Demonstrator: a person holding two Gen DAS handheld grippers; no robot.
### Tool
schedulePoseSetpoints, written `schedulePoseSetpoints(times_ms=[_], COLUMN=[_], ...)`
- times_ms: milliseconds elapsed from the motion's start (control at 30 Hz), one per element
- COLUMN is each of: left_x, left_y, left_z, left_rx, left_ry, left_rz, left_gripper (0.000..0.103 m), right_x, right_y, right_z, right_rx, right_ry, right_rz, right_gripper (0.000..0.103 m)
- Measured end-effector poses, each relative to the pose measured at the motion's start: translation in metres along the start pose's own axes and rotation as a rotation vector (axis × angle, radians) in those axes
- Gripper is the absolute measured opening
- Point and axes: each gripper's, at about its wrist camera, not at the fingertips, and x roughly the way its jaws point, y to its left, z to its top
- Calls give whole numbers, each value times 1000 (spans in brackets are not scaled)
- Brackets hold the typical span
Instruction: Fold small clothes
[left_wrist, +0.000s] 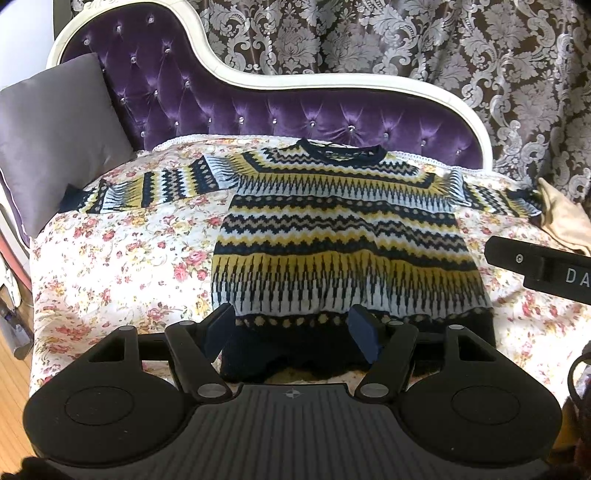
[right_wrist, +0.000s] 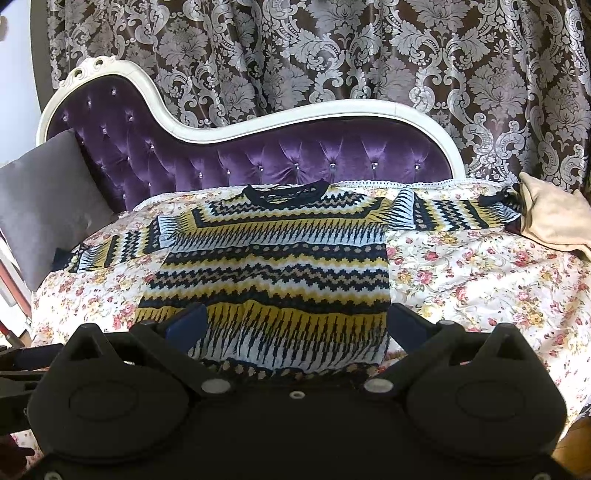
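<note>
A knitted sweater (left_wrist: 332, 236) with navy, yellow and white zigzag bands lies flat, face up, on a floral bedspread (left_wrist: 122, 273), sleeves spread to both sides and collar at the far end. My left gripper (left_wrist: 291, 330) hovers open over the dark hem, left of its middle, with nothing pressed between its pads. In the right wrist view the same sweater (right_wrist: 273, 266) fills the middle. My right gripper (right_wrist: 297, 325) stands wide open above the sweater's lower right part, its right finger just past the side edge. A black part of the right gripper (left_wrist: 535, 267) shows at the left view's right edge.
The bedspread covers a purple tufted chaise (left_wrist: 295, 114) with a white frame. A grey cushion (left_wrist: 55, 140) leans at the left end, touching the left cuff. A beige cloth (right_wrist: 554, 218) lies at the right end by the right cuff. Patterned curtains hang behind. Wooden floor (left_wrist: 13, 387) shows at the lower left.
</note>
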Motion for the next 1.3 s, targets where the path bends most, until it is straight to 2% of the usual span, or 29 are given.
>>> schedulePoseSetpoints(times_ms=[1133,1300], left_x=[8,16], left_y=[6,6], left_z=[2,2], left_rx=[-19,-17], left_ry=[13,24], left_rz=[-14,-35], left_gripper=[67,67], right_x=[9,15], right_y=[5,5], right_z=[-1,-2], right_rx=[-3,-13], right_ry=[42,54], right_rz=[11,-11], right_gripper=[103,103])
